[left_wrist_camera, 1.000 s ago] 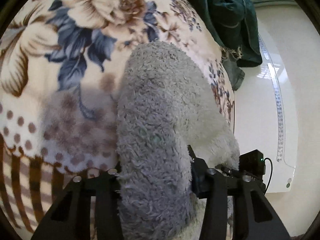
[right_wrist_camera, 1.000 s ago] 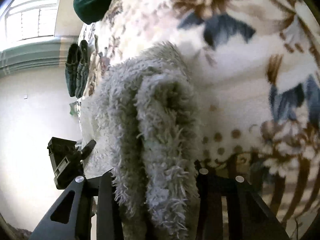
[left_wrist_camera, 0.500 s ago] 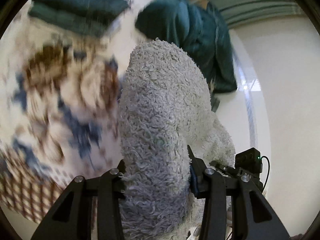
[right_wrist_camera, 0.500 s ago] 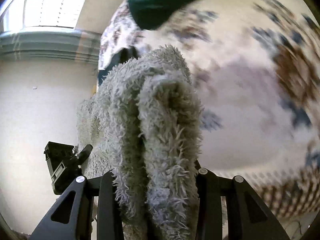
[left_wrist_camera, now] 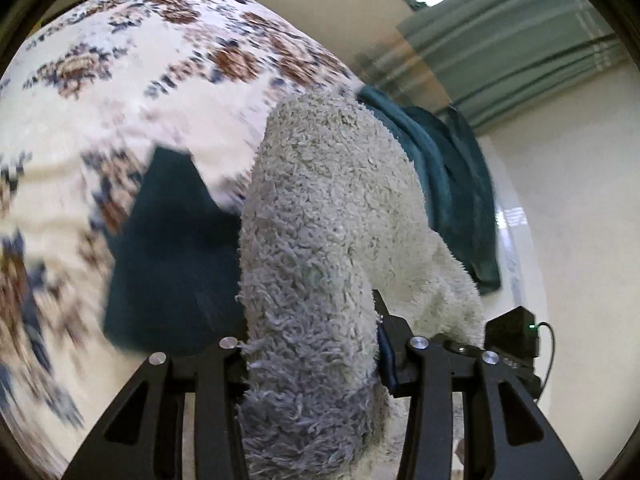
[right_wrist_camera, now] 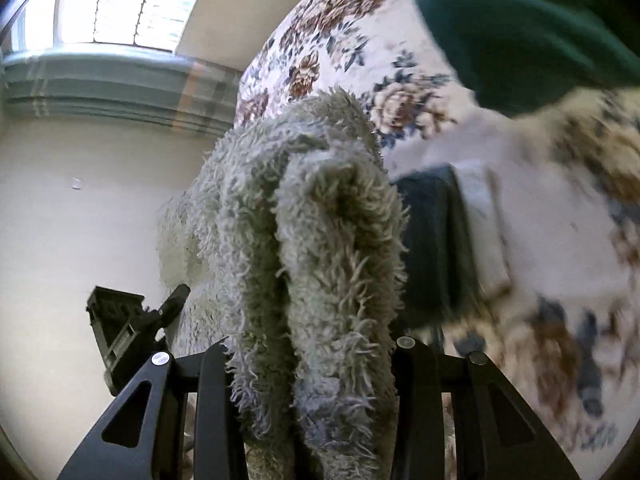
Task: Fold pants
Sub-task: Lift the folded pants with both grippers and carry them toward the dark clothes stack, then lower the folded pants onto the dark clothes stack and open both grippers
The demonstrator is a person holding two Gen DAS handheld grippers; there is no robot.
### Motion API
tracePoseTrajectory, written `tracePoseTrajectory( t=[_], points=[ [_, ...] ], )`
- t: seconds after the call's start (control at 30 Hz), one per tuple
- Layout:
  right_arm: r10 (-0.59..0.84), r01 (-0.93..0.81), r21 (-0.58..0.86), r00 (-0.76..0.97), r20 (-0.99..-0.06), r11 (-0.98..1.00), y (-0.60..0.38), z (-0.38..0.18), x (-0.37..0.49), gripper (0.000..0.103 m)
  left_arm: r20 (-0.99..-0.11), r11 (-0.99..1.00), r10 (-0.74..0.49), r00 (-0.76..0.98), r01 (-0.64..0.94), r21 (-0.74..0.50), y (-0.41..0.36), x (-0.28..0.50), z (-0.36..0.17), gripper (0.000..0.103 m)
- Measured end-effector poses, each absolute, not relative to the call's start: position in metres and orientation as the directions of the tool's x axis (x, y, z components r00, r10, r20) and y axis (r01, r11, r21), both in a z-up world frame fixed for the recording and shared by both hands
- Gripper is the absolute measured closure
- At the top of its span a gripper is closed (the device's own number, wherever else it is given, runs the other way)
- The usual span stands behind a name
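Pants (left_wrist_camera: 320, 216): grey-white shaggy fleece, bunched into thick rolls, held up over a floral blanket (left_wrist_camera: 120, 92) by both grippers.
Edges, left view: blanket's far edge curves across the top; past it a plain wall and a grey-green curtain (left_wrist_camera: 520, 36). On the right the blanket ends at a pale floor (left_wrist_camera: 580, 208).
Edges, right view: blanket (right_wrist_camera: 400, 92) fills the right half; its left edge runs up toward a window (right_wrist_camera: 120, 0). Left of that edge the floor (right_wrist_camera: 60, 240) is bare.
Room: a dark teal folded cloth (left_wrist_camera: 172, 264) lies on the blanket just left of the pants, partly hidden behind them. More teal fabric (left_wrist_camera: 452, 184) hangs over the blanket's right edge. In the right view a dark folded stack (right_wrist_camera: 436, 248) sits just right of the pants, and a green mass (right_wrist_camera: 520, 20) fills the top right corner.
Pants, look: long loose pile, greyer in shadow near the fingers, cream where lit. In the right view two folds stand side by side with a dark crease between.
Pants, span: fabric runs sideways from each roll toward the other gripper.
Left gripper (left_wrist_camera: 316, 354): partly closed, jaws pressed into a fat roll of pants.
Right gripper (right_wrist_camera: 312, 354): partly closed, clamped on the doubled fold.
Blur: blanket pattern smeared in both views.
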State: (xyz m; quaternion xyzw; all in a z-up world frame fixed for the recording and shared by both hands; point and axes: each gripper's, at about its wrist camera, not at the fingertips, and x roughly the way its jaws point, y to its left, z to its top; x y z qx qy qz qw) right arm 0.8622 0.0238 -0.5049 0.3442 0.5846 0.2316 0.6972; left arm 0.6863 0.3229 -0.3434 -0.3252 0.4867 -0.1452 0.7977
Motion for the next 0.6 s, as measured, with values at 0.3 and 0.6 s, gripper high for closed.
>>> tracePoseTrajectory(
  t=[0.3, 0.6],
  points=[
    [0.571, 0.085, 0.585, 0.139, -0.809, 0.807, 0.057, -0.537, 0.894, 0.029, -0.83, 0.848, -0.417, 0.371, -0.168, -0.502, 0.363, 0.749, -0.431, 0.048],
    [0.251, -0.006, 0.259, 0.276, -0.928, 0.966, 0.045, -0.46, 0.849, 0.0, -0.913, 0.954, -0.145, 0.382, -0.191, -0.231, 0.359, 0.729, -0.399, 0.014]
  ],
)
